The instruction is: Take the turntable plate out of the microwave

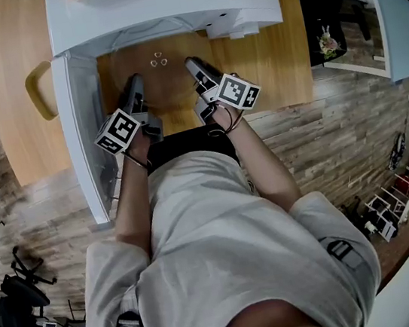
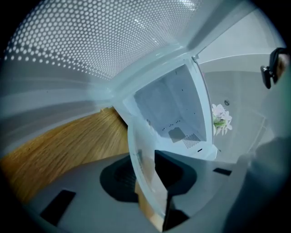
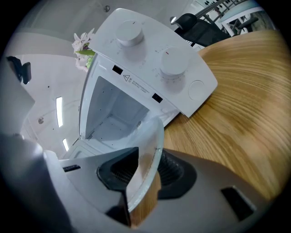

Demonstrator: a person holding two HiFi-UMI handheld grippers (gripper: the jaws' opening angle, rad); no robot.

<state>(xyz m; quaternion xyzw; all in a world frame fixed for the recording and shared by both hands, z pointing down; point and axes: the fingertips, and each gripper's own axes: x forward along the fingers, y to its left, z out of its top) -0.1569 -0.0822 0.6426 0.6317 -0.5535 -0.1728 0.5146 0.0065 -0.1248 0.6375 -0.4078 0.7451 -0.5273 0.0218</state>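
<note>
Left hand-held gripper [image 2: 148,177], right hand-held gripper [image 3: 143,175] clamp turntable plate [image 2: 138,141] rim.

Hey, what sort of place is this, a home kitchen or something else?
Probably a lab or office workspace rather than a home kitchen: the white microwave sits on a light wooden table, with a black office chair and open storage shelves nearby.

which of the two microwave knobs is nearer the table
The lower knob, closest to the wooden table; the upper knob sits farther from it, toward the flowers.
</note>
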